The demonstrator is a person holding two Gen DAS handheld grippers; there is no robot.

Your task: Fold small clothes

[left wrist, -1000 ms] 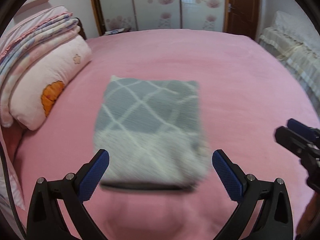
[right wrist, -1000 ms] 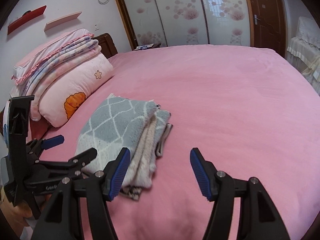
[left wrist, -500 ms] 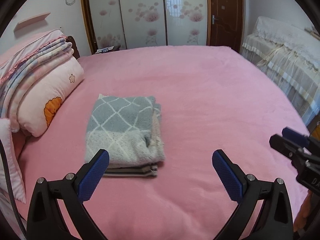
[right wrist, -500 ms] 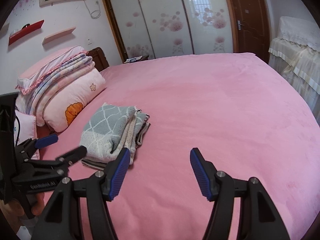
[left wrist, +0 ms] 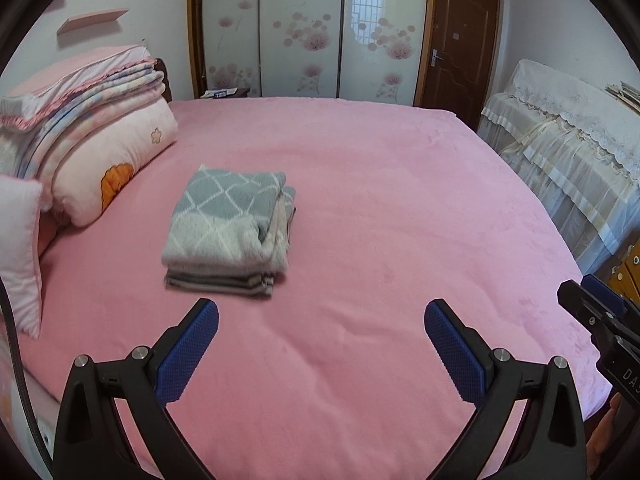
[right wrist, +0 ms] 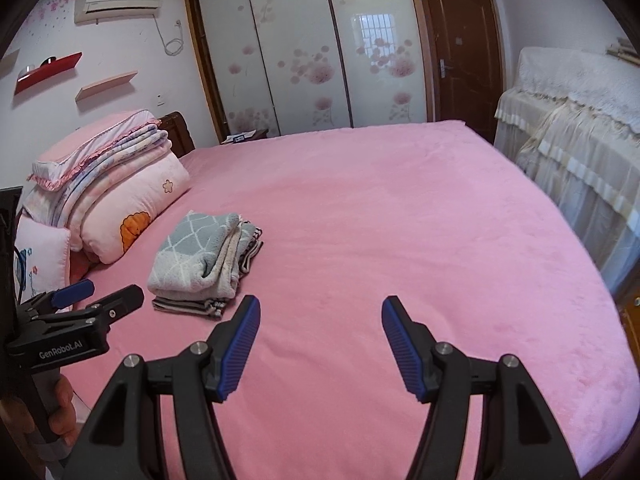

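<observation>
The grey knitted garment with a white diamond pattern (left wrist: 228, 216) lies folded on top of a striped folded piece (left wrist: 220, 282); together they make a small stack on the pink bed (left wrist: 400, 208), toward its left side, near the flower pillow (left wrist: 116, 168) and the folded quilts (left wrist: 76, 92) at the head corner. Nothing touches the stack. A second ago the left hand-held gripper (left wrist: 322, 340) was close over the stack; now it is further back, toward the near edge of the bed, jaws wide and empty. The right hand-held gripper (right wrist: 320, 332) has also pulled away, jaws moderately wide with only bed cover between them. I judge this folding finished and the stack released; no other unfolded garment shows on the bed.
</observation>
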